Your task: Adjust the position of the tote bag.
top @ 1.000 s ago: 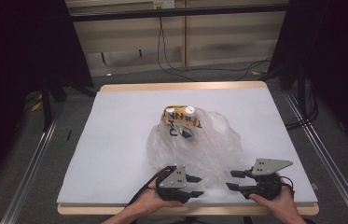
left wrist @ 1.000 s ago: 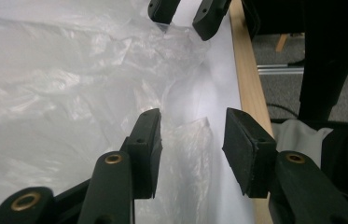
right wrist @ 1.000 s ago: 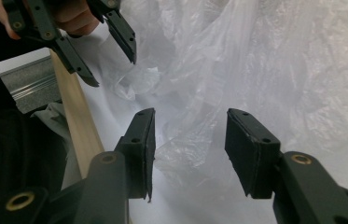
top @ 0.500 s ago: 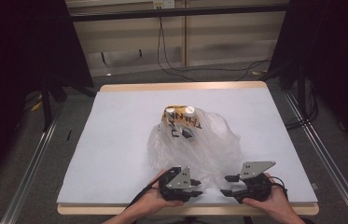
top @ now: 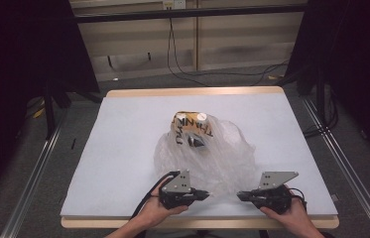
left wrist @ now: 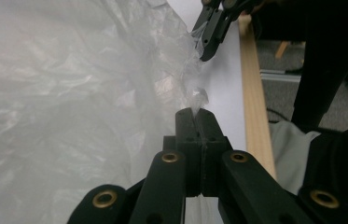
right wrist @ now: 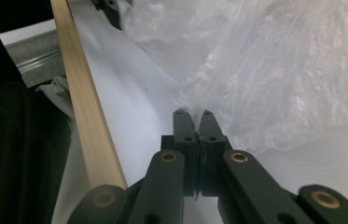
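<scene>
A crumpled clear plastic bag [top: 224, 156] lies on the white table [top: 123, 148], its bulk toward the middle. Inside it I see a yellow packet with black lettering [top: 188, 125] and a small dark object [top: 197, 142]. My left gripper [top: 205, 194] is at the bag's near edge, shut on a pinch of the plastic [left wrist: 195, 100]. My right gripper [top: 240, 195] faces it a short way to the right, shut on the same edge of the bag [right wrist: 195, 105]. In the left gripper view the right gripper [left wrist: 209, 32] holds the film ahead.
The table's wooden front edge [right wrist: 87, 121] runs close beside both grippers, and beyond it are dark clothing and the floor. Metal rails [top: 38, 168] flank the table. Cables [top: 182, 59] lie on the floor behind the far edge.
My right gripper has shifted left toward the left one, and the bag's near edge has bunched narrower between them. The left gripper has hardly moved. Both stay shut on the plastic.
</scene>
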### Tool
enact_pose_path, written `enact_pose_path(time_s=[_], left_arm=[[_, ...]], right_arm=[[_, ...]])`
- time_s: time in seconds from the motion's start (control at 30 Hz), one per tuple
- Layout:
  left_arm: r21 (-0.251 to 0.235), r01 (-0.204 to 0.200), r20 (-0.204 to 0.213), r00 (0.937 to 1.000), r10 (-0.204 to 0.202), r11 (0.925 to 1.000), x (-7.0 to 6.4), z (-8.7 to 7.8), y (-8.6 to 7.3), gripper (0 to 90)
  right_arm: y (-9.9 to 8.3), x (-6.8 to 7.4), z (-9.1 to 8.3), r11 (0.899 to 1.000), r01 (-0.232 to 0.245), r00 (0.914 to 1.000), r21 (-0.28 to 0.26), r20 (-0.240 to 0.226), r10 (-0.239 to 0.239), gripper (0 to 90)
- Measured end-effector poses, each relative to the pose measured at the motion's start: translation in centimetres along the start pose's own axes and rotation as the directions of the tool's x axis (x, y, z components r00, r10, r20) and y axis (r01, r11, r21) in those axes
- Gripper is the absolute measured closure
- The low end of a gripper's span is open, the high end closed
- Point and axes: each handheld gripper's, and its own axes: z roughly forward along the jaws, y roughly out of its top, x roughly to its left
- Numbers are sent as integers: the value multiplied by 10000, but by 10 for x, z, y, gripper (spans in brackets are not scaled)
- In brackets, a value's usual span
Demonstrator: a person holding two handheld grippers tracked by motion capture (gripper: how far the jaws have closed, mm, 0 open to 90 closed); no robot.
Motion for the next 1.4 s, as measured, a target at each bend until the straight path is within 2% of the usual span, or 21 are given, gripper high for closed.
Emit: enact_pose_path(time_s=[0.1, 0.23, 0.37, 0.4, 0.43, 0.53, 0.57, 0.6, 0.77, 0.9, 0.93, 1.0, 1.07, 1.1, 1.17, 1.2, 1.4], left_arm=[[-176, -46, -91, 9999, 45, 9998, 0, -7, -1, 898], [-563, 107, -191, 9997, -118, 9984, 2, -18, -1, 898], [-767, 116, -309, 9994, -140, 9970, 3, -24, 1, 898], [-888, 140, -275, 9995, -165, 9960, 4, -28, 2, 898], [-888, 140, -275, 9995, -165, 9960, 4, -28, 2, 899], [-1123, 121, -325, 9993, -159, 9936, 5, -37, 4, 898], [-1059, 101, -527, 9985, -158, 9943, 5, -39, 5, 899], [-1268, 81, -389, 9992, -132, 9919, 5, -39, 5, 899], [-1425, 62, -372, 9992, -116, 9898, 6, -45, 9, 898], [-1505, 90, -566, 9982, -177, 9886, 6, -49, 11, 899], [-1613, -8, -440, 9990, -64, 9869, 7, -51, 12, 899], [-1488, 17, -544, 9985, -99, 9889, 7, -53, 13, 899], [-1764, 100, -536, 9984, -197, 9843, 9, -55, 15, 899], [-1692, 82, -626, 9979, -191, 9856, 9, -57, 15, 899], [-1866, 149, -573, 9980, -261, 9823, 10, -59, 16, 899], [-1878, 120, -724, 9970, -260, 9821, 10, -60, 16, 899], [-2046, 201, -705, 9969, -352, 9786, 12, -67, 18, 899]], right_arm=[[0, -1, -3, 9999, -125, 9999, -102, -41, 125, 896], [1, -1, -5, 9994, -190, 9998, -289, -66, 188, 898], [1, 0, -12, 9975, -6, 9996, -703, 267, 25, 899], [1, 0, -19, 9926, -61, 9991, -1215, 410, 112, 900], [1, 0, -21, 9914, -125, 9989, -1304, 425, 181, 900], [1, -1, -25, 9884, -183, 9986, -1509, 466, 256, 900], [1, -1, -25, 9879, -173, 9988, -1544, 425, 241, 900], [2, 0, -26, 9871, -139, 9987, -1593, 456, 214, 900], [5, 1, -27, 9829, -139, 9992, -1836, 339, 205, 900], [9, 1, -31, 9766, -138, 9992, -2146, 333, 214, 900], [12, -1, -34, 9709, -246, 9991, -2383, 267, 319, 900], [14, -2, -35, 9689, -181, 9990, -2468, 358, 278, 900], [18, -3, -36, 9654, -149, 9993, -2605, 289, 233, 900], [19, -3, -36, 9642, -145, 9994, -2648, 266, 224, 900], [24, -3, -36, 9606, -112, 9996, -2776, 207, 177, 900], [27, -4, -35, 9593, -91, 9998, -2824, 159, 142, 900], [41, -5, -36, 9533, 81, 9999, -3021, 158, -35, 900]])
